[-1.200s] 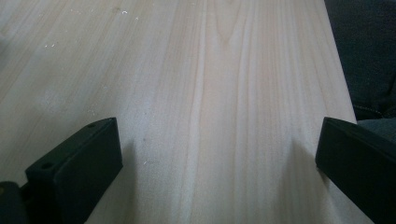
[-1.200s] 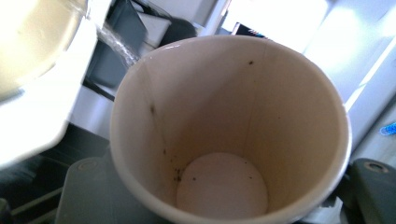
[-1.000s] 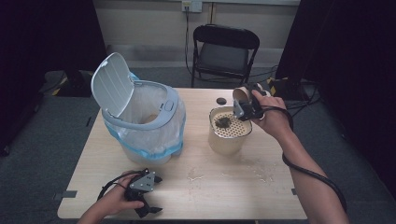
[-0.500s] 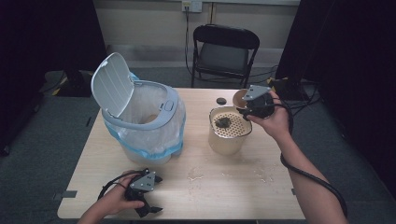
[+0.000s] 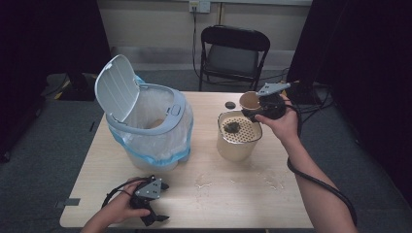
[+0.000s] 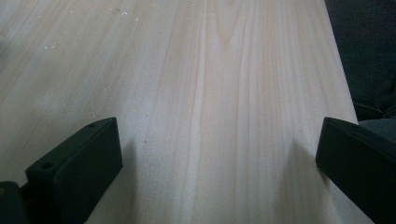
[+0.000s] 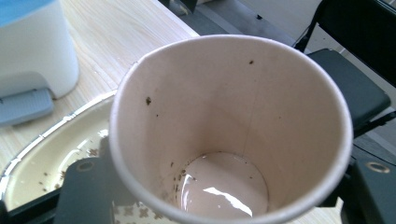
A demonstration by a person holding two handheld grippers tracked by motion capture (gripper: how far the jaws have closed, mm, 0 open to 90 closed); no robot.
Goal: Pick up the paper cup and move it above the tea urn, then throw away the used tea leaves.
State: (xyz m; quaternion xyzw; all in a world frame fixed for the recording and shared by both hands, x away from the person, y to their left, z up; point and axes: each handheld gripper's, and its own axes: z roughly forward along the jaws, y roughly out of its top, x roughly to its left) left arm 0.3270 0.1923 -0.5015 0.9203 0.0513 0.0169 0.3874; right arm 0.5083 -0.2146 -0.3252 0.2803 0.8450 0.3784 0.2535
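beige paper cup (image 7: pixel 229 130), wet inside and dotted with dark specks, sits clamped between the two black jaws of the right gripper (image 5: pixel 265 104). in the high view the cup (image 5: pixel 250 100) is held above the far right edge of a cream round container (image 5: pixel 238 143) whose top carries a perforated strainer insert (image 5: pixel 241 130). a dark clump of residue (image 5: pixel 231 127) lies on the strainer. in the right gripper view the cup's mouth faces the camera, and a film of pale liquid shines on its bottom; the container's shiny rim (image 7: pixel 56 135) shows below and to the left of it.

a small black round object (image 5: pixel 230 105) lies on the light wooden table (image 5: pixel 214 194) just beyond the container, on its far side. a white and pale blue lidded bin (image 5: pixel 145 126), lined with a clear plastic bag and with its lid tipped up, stands on the left part of the table, well apart from the container. pale specks and smears mark the table's near middle.

the left gripper (image 5: pixel 154 208) rests at the near left edge of the table in the person's left hand (image 5: pixel 121 206), jaws spread wide with nothing between them; the left gripper view shows bare wood grain (image 6: pixel 210 93) between the two jaws. a black folding chair (image 5: pixel 233 53) stands on the grey carpet beyond the table's far side.
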